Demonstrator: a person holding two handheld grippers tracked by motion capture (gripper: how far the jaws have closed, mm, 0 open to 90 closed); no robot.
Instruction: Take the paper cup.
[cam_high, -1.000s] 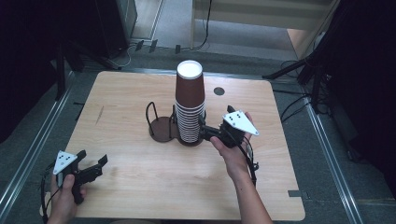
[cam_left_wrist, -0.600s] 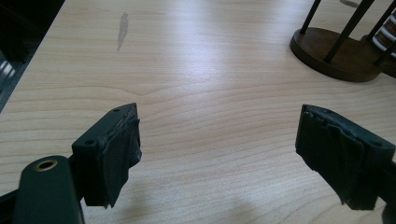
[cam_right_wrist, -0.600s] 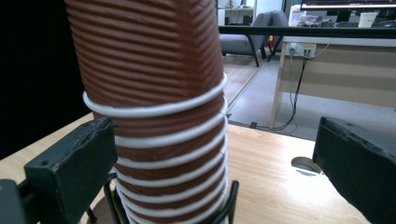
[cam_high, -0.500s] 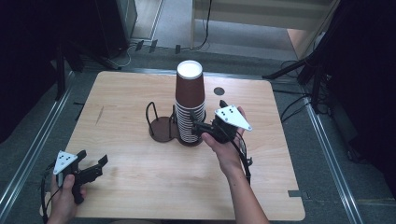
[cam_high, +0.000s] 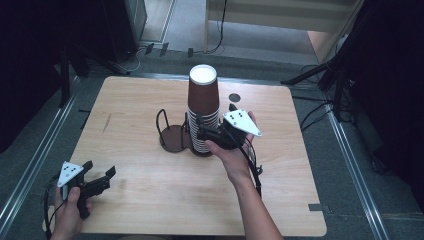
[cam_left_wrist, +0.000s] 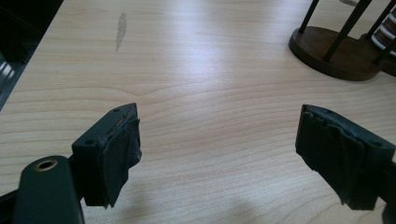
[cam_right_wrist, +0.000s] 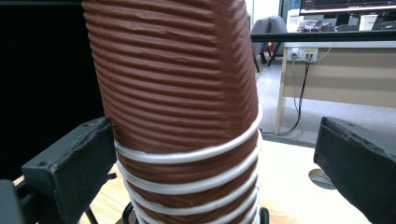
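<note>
1. Right tool (cam_high: 202, 134): jaws spread wide and level, straddling the stack of cups (cam_high: 203, 112). In the right gripper view the left pad (cam_right_wrist: 74, 168) sits at, perhaps just touching, the ribbed wall, while the right pad (cam_right_wrist: 359, 158) stands well apart from it; nothing is clamped.
2. Stack of cups: directly between the right tool's jaws, upright with a slight lean. The topmost cup (cam_right_wrist: 173, 74), brown and ribbed, rises above the jaws; its white rim (cam_right_wrist: 196, 151) lies at about jaw level, with further white rims nested below.
3. Cup holder (cam_high: 175, 135): a dark round base with upright wire loops, just beyond the jaw tips on the worktop (cam_high: 150, 200). The stack appears to stand on its nearer part, though the foot is hidden.
4. Left tool (cam_high: 100, 177): jaws parted and empty, resting low over bare worktop, well apart from the stack.
5. Step in hand, judged: positioning for a grasp on the top cup.
6. Next move, judged: close gently on the ribbed wall above the rim, then lift straight up so the cups below stay seated.
</note>
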